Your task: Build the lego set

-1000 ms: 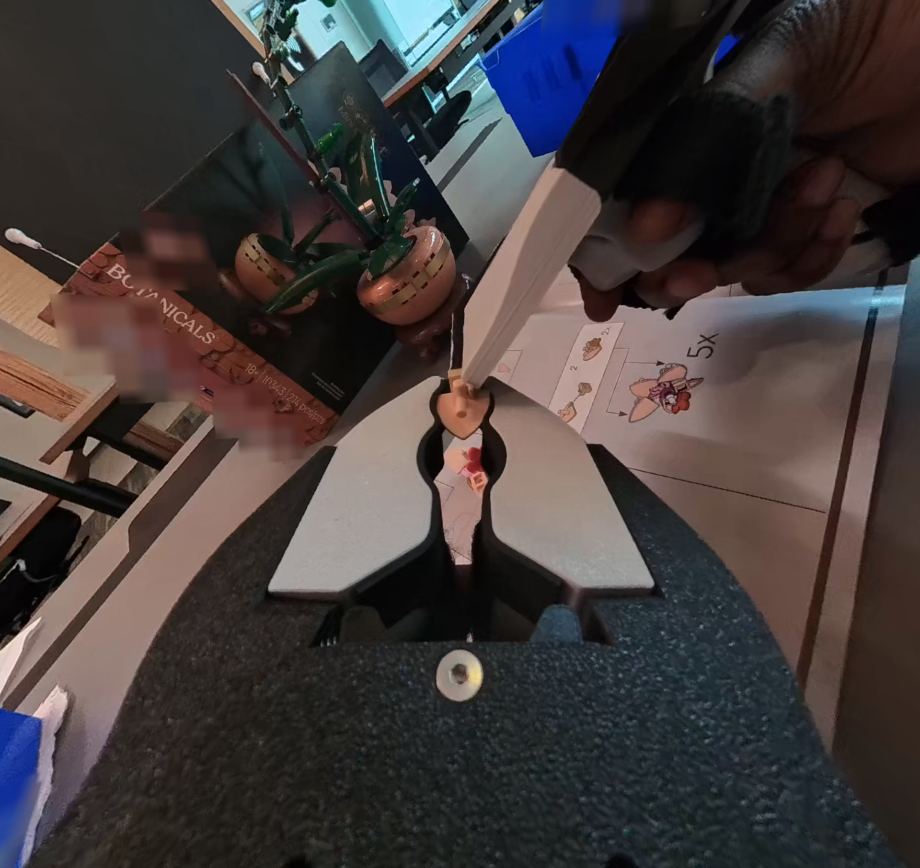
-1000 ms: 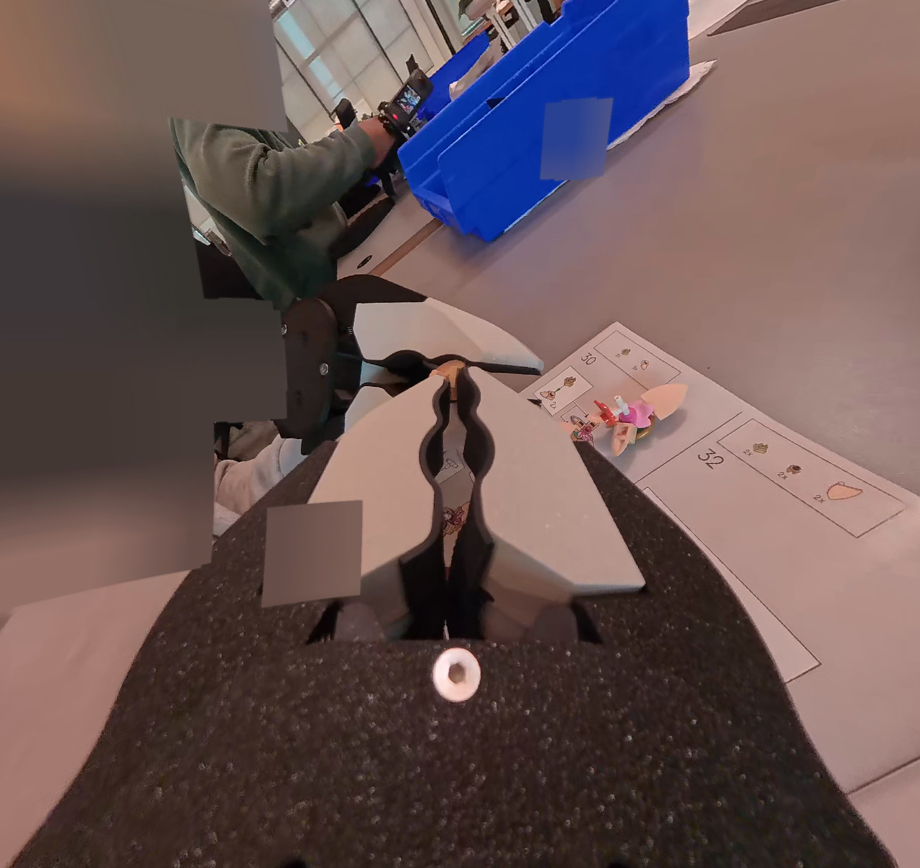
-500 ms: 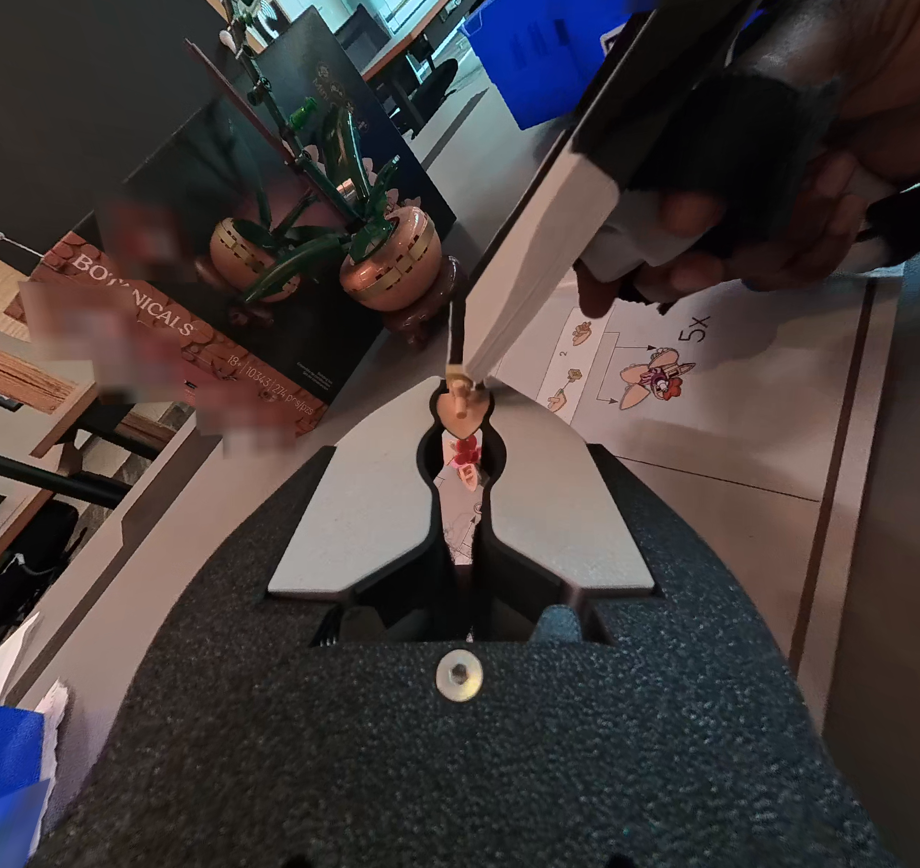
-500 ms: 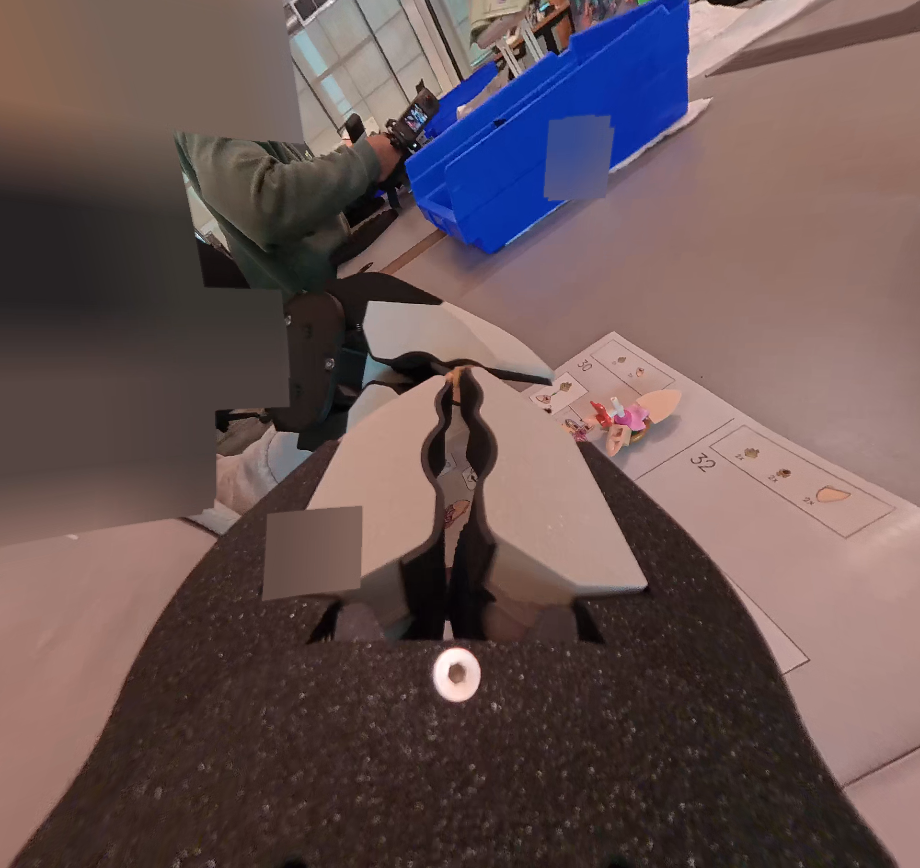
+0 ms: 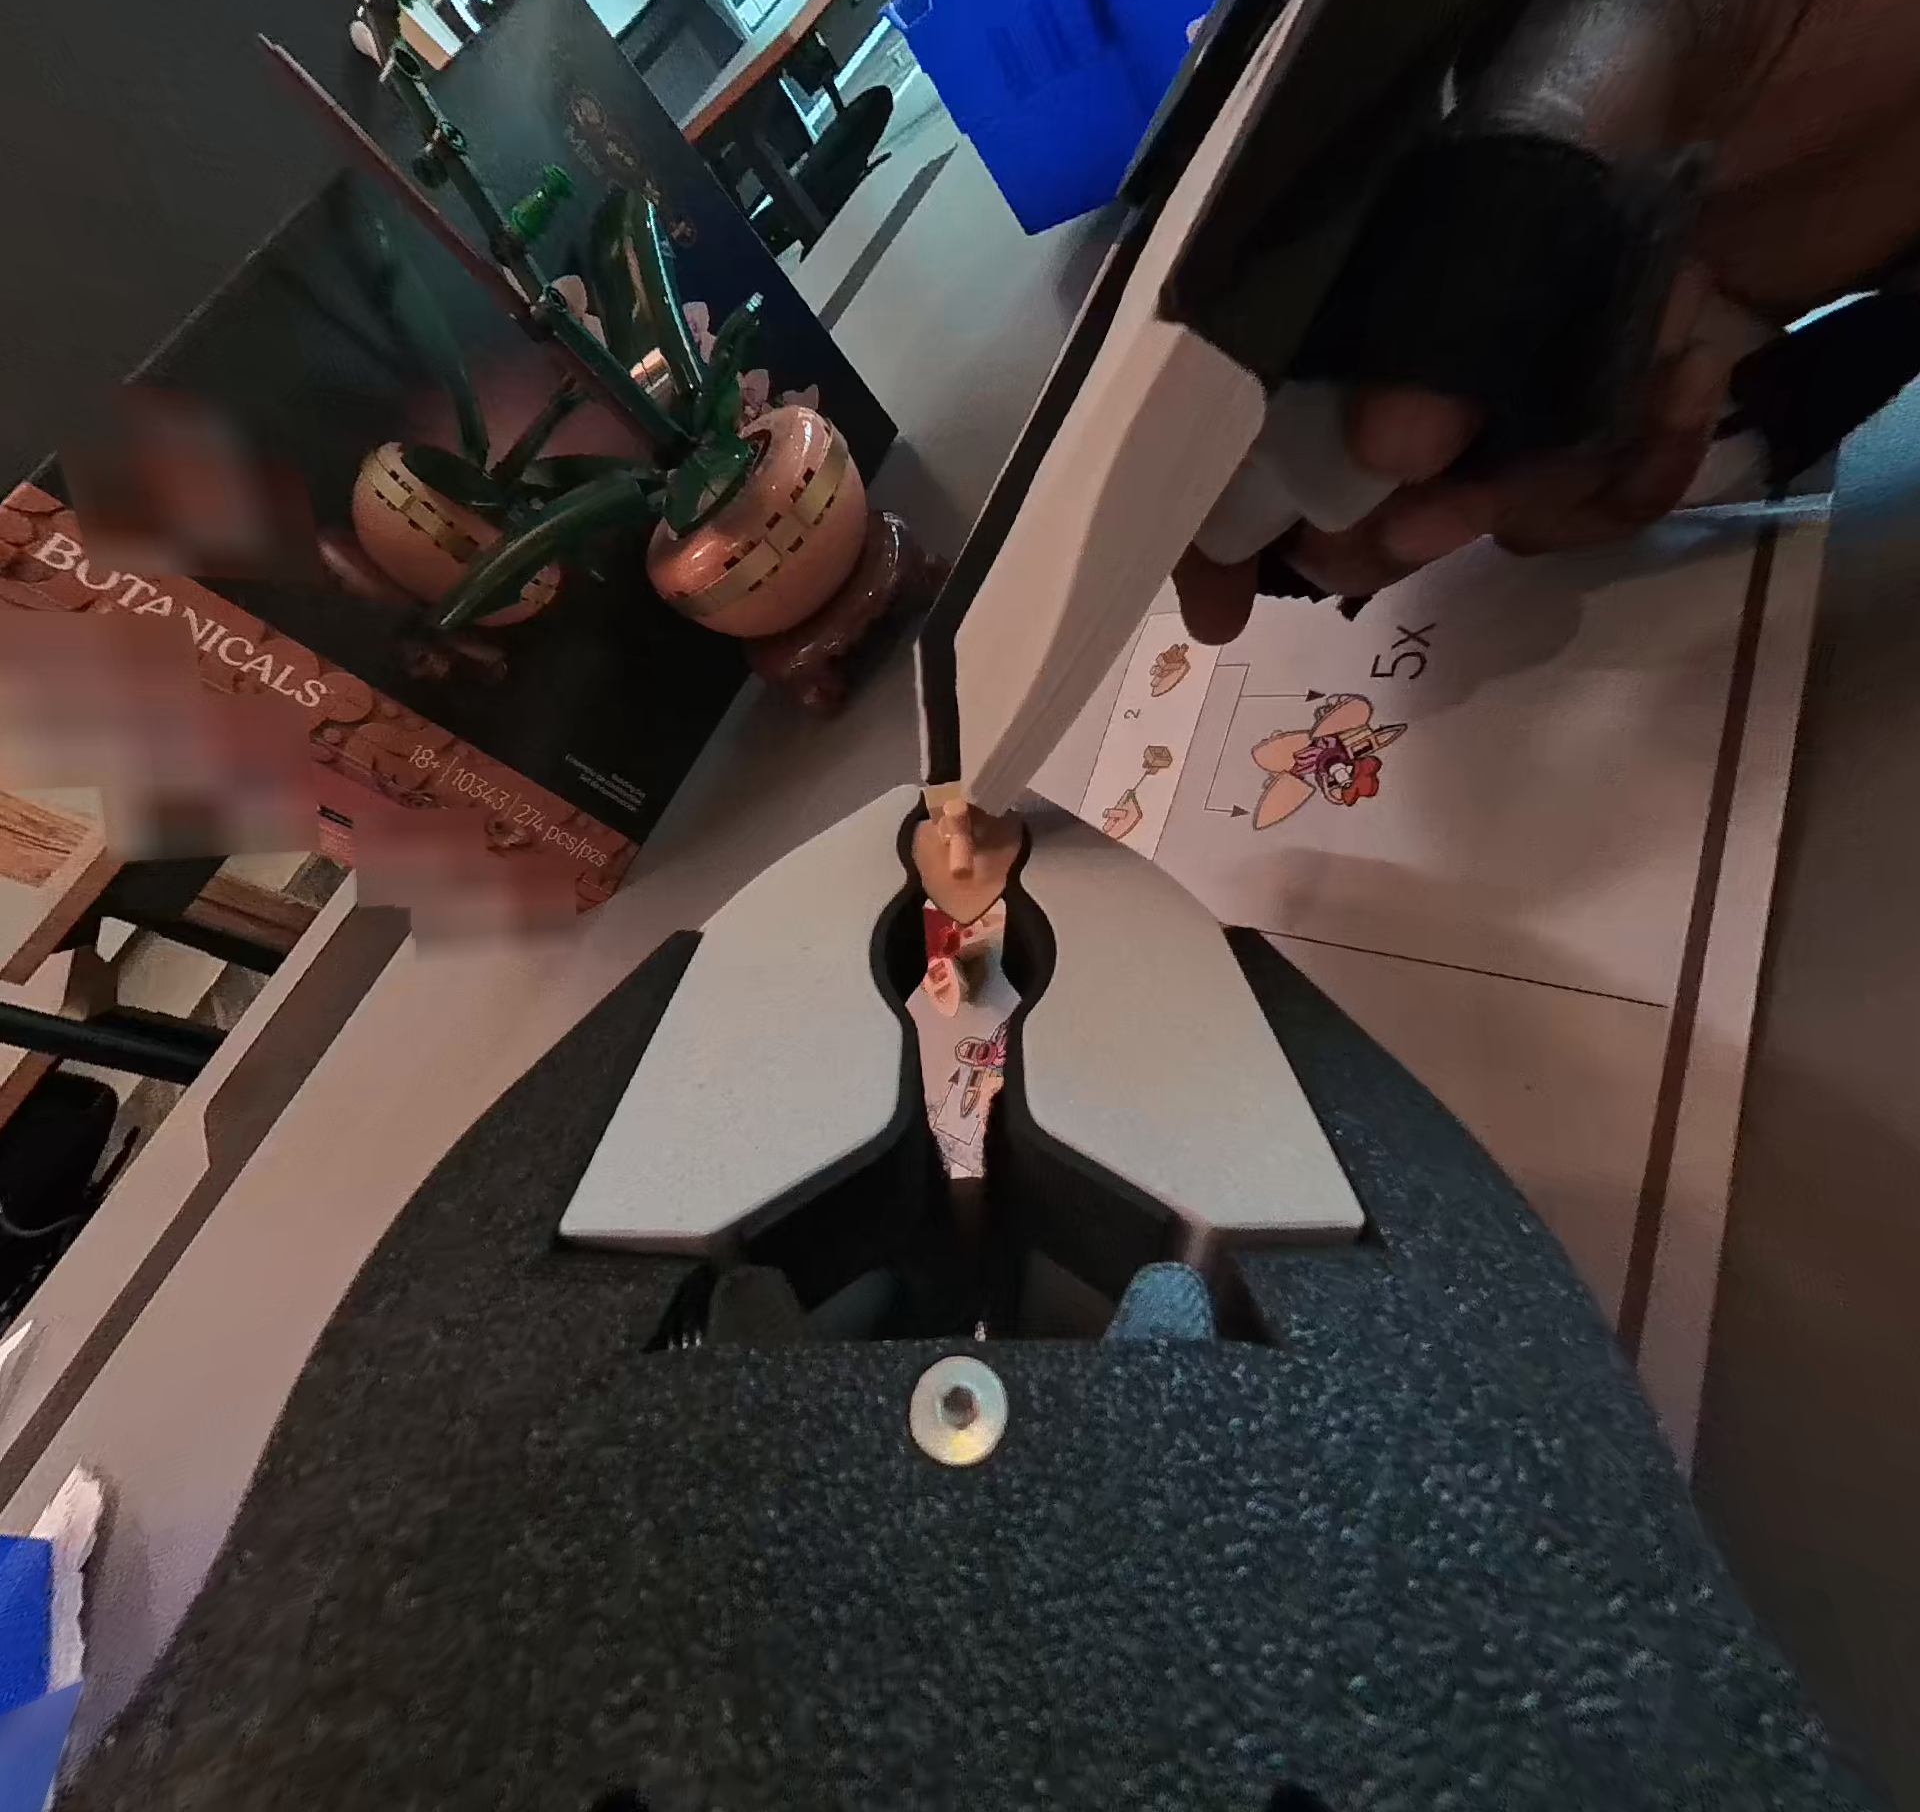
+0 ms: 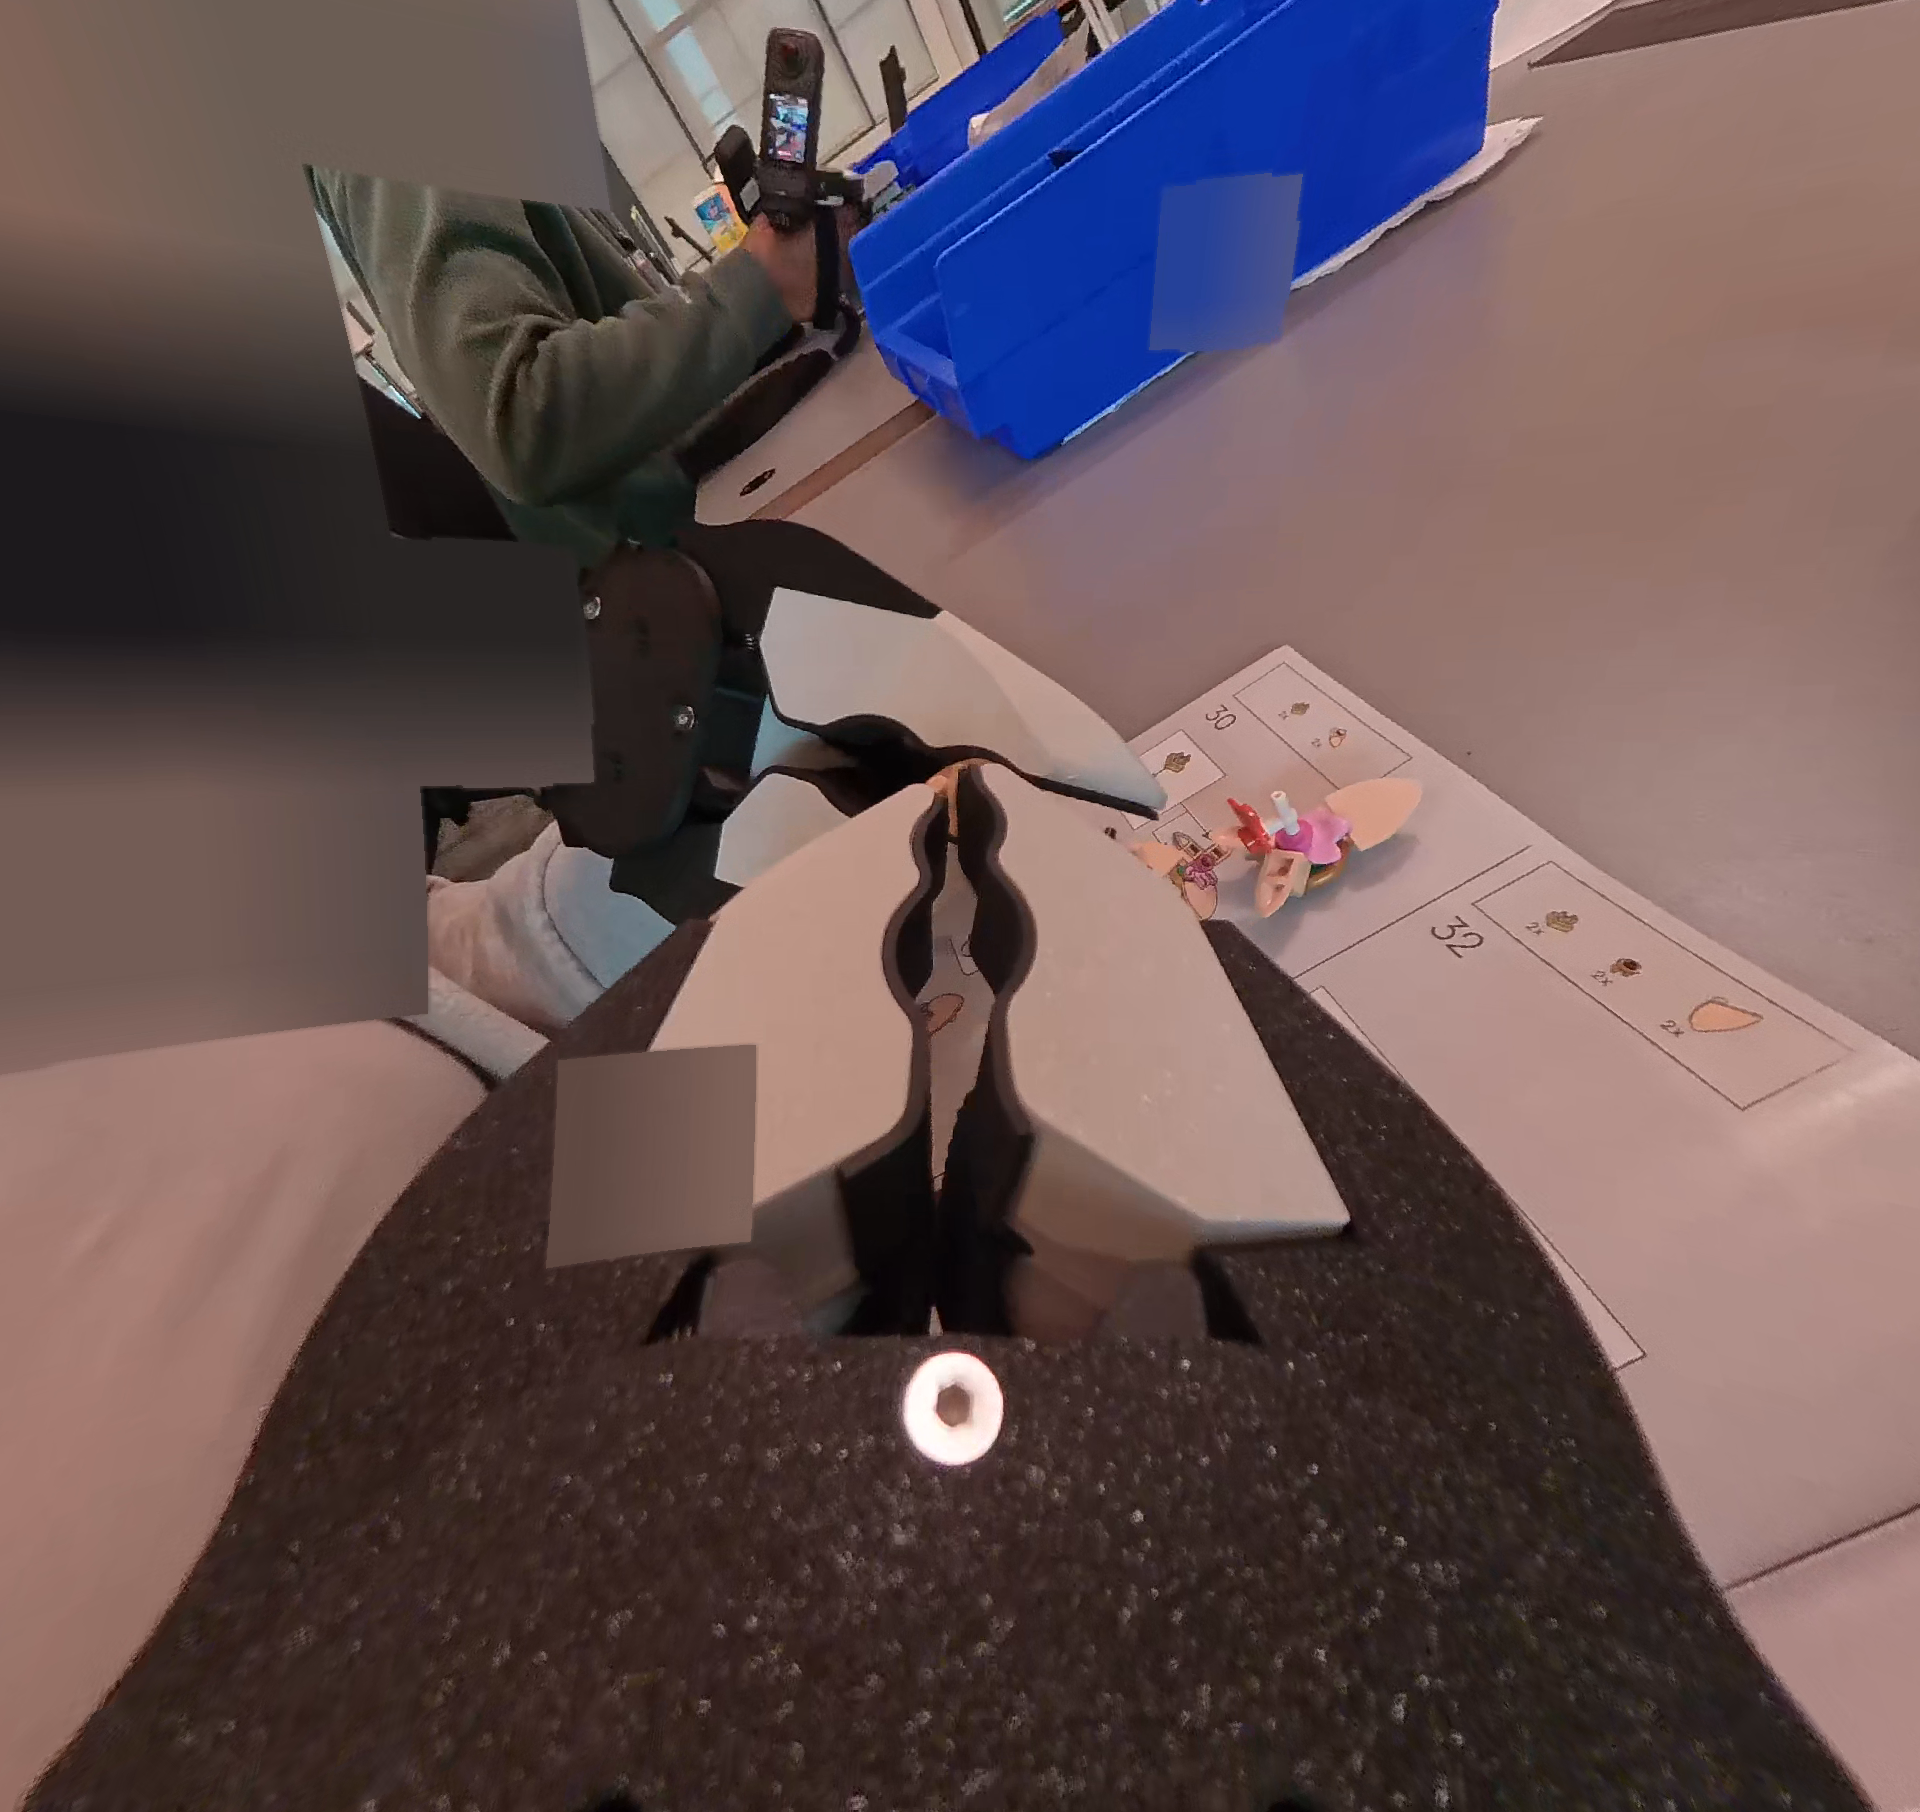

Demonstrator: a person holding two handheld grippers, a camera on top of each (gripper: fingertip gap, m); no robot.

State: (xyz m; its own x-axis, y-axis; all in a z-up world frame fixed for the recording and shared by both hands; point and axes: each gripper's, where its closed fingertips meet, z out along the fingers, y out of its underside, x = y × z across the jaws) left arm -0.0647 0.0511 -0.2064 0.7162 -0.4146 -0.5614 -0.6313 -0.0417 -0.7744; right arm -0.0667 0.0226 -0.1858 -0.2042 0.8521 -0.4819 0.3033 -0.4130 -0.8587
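Note:
My left gripper [image 5: 961, 832] is shut on a tan petal piece [image 5: 964, 874], held above the table. My right gripper [image 5: 951, 788] comes down from the upper right. It is shut on a small tan piece [image 5: 943, 798] that touches the top of the petal. In the right wrist view my right gripper [image 6: 954, 788] is shut, with the small tan piece [image 6: 948, 780] at its tips against the left gripper's fingers [image 6: 914, 661]. A partly built pink, red and tan flower [image 6: 1288, 843] lies on the instruction sheet [image 6: 1621, 1035]. It also shows through the left gripper's gap [image 5: 951, 962].
A built plant in a tan pot [image 5: 758, 536] stands by the set's box [image 5: 395, 723] at the left. Blue bins [image 6: 1174, 235] stand at the far side. A person in a green sleeve [image 6: 540, 349] holds a camera [image 6: 790, 131] behind the table.
Both grippers stay shut and joined at the petal. They have shifted slightly together, so the box and pot slid a little left in the left wrist view. The person's camera is raised.

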